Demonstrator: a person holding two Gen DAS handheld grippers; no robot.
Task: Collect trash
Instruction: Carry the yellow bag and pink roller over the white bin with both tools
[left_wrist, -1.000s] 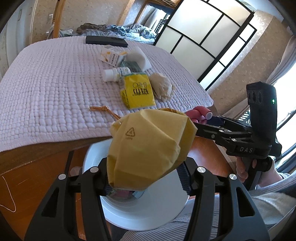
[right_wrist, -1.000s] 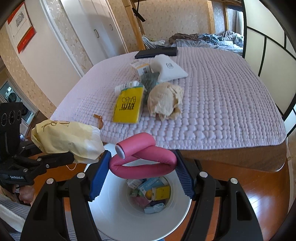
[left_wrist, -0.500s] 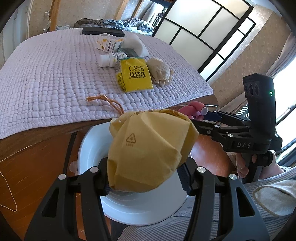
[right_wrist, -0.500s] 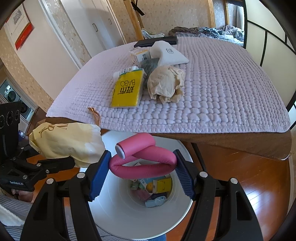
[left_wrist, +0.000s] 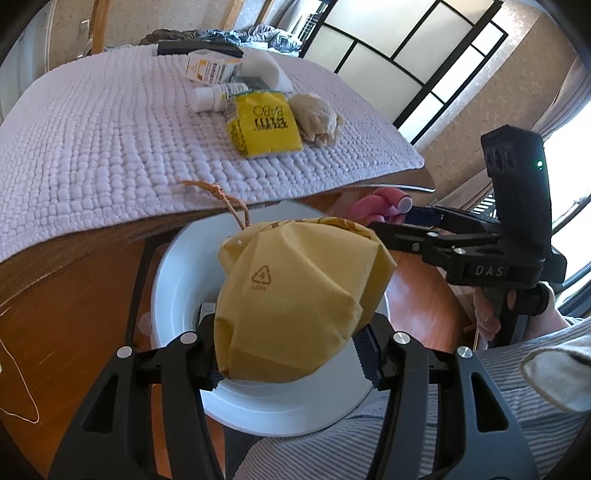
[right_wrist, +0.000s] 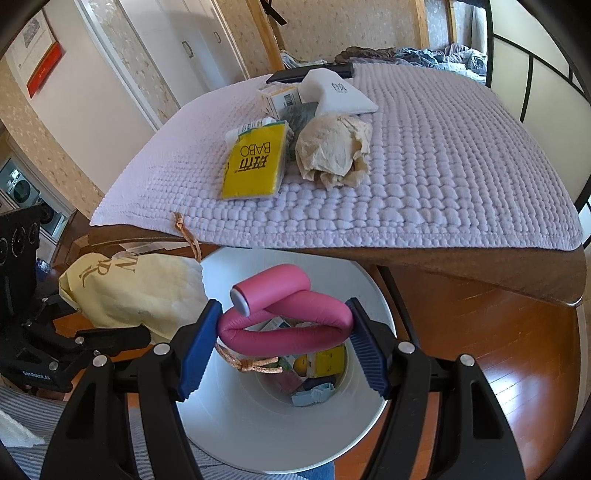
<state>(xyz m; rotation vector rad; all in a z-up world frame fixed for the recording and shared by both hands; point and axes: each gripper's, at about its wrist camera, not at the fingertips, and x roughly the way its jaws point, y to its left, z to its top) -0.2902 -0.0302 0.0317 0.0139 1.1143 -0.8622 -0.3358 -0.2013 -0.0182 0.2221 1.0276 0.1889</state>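
Observation:
My left gripper (left_wrist: 291, 354) is shut on a crumpled yellow bag (left_wrist: 295, 295) and holds it over the white trash bin (left_wrist: 177, 266). The bag also shows in the right wrist view (right_wrist: 133, 291). My right gripper (right_wrist: 282, 343) is shut on a bent pink foam roller (right_wrist: 284, 317) above the same bin (right_wrist: 243, 432), which holds several pieces of trash. On the table lie a yellow packet (right_wrist: 255, 166), a crumpled beige paper (right_wrist: 332, 151), a white bottle (left_wrist: 218, 96) and a small box (left_wrist: 210, 68).
The table has a lavender knitted cover (right_wrist: 443, 166), and its wooden edge (right_wrist: 461, 269) overhangs the bin. A brown cord (right_wrist: 186, 236) hangs off the edge. A white pouch (right_wrist: 336, 92) and a black flat object (left_wrist: 195, 48) lie further back. Wooden floor (right_wrist: 498, 369) lies to the right.
Both grippers have moved lower and closer over the bin with their loads held. The table edge now sits higher in both views.

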